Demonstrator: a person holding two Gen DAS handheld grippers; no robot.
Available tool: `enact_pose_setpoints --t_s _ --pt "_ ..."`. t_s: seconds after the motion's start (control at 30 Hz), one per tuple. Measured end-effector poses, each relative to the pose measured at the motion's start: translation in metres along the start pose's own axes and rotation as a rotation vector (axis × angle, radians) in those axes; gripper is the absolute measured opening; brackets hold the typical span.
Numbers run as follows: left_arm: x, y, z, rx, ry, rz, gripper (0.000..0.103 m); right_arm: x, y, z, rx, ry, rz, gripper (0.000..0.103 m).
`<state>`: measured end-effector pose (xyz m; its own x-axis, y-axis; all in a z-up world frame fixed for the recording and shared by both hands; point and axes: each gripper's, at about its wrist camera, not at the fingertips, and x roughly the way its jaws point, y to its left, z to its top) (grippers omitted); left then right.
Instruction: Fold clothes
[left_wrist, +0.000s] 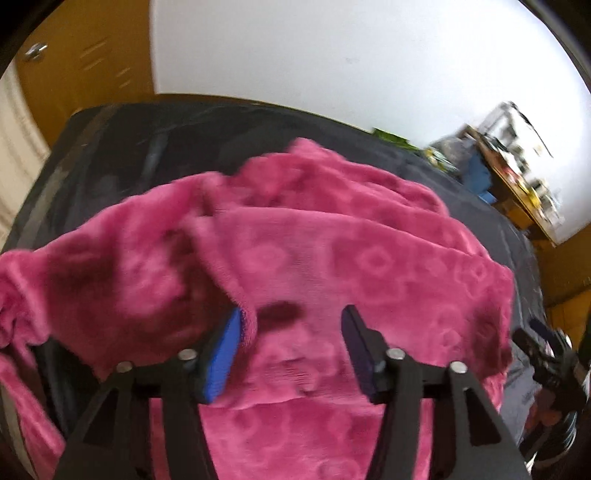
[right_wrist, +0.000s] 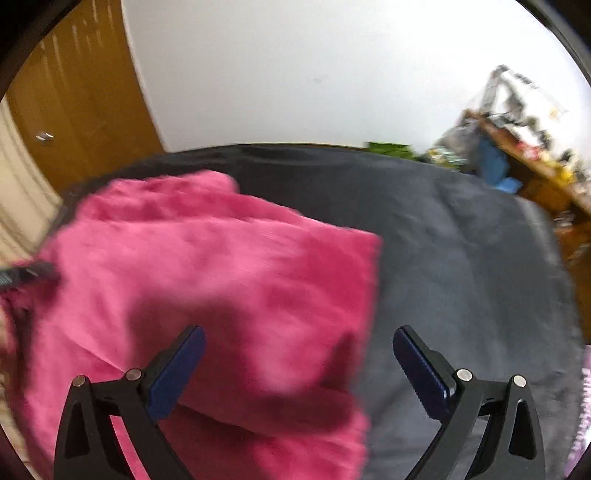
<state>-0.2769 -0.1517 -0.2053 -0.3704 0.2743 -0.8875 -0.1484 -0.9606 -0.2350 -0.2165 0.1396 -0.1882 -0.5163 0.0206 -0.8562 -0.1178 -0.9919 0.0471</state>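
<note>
A fuzzy pink garment (left_wrist: 332, 258) with a ring pattern lies rumpled on a dark bed cover (left_wrist: 129, 147). My left gripper (left_wrist: 291, 321) hovers just over its near part, jaws open; a folded cloth edge touches the left blue pad (left_wrist: 225, 347), but nothing sits between the pads. In the right wrist view the same pink garment (right_wrist: 221, 266) fills the left half, its right edge running down the middle. My right gripper (right_wrist: 299, 339) stands open above that edge, one finger over the pink cloth, the other over the dark bed cover (right_wrist: 461, 258). Both views are blurred by motion.
A wooden wardrobe (left_wrist: 85, 62) and a white wall (left_wrist: 332, 55) stand behind the bed. A cluttered wooden table (right_wrist: 535, 155) stands at the far right. The other gripper (left_wrist: 546, 354) shows at the right edge of the left wrist view.
</note>
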Motion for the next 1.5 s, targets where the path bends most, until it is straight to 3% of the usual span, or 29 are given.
enact_pose_setpoints --t_s 0.1,0.27,0.47,0.67,0.9,1.03,1.17,1.3,1.43,1.5 --pt "0.019 -0.01 0.001 0.045 0.016 0.016 0.063 0.015 0.017 0.005 -0.028 0.03 0.082 0.103" --pt "0.042 -0.011 0.005 0.081 0.029 0.04 0.066 0.057 0.019 -0.011 -0.062 0.158 0.033 0.103" --pt "0.056 -0.02 0.007 0.126 0.034 0.092 0.069 0.057 0.025 -0.016 -0.114 0.158 -0.007 0.103" --pt "0.032 -0.016 0.004 0.068 0.049 0.032 0.069 0.01 0.033 -0.028 -0.049 0.143 0.013 0.103" --pt "-0.002 -0.022 -0.039 0.111 0.088 -0.066 0.07 -0.035 0.054 -0.093 -0.029 0.206 0.092 0.103" --pt "-0.01 -0.018 -0.073 0.104 0.158 -0.101 0.07 -0.042 0.068 -0.14 0.015 0.264 0.095 0.103" --pt "-0.016 -0.011 -0.107 0.096 0.19 -0.091 0.07 -0.038 0.076 -0.174 0.028 0.313 0.053 0.103" --pt "-0.011 -0.009 -0.13 0.092 0.184 -0.066 0.07 -0.039 0.095 -0.19 -0.104 0.284 -0.04 0.103" --pt "-0.015 -0.018 -0.142 0.143 0.123 -0.014 0.071 -0.051 0.09 -0.198 -0.069 0.269 -0.03 0.103" --pt "-0.018 -0.022 -0.144 0.135 0.129 0.018 0.072 -0.059 0.087 -0.204 -0.047 0.265 -0.024 0.103"
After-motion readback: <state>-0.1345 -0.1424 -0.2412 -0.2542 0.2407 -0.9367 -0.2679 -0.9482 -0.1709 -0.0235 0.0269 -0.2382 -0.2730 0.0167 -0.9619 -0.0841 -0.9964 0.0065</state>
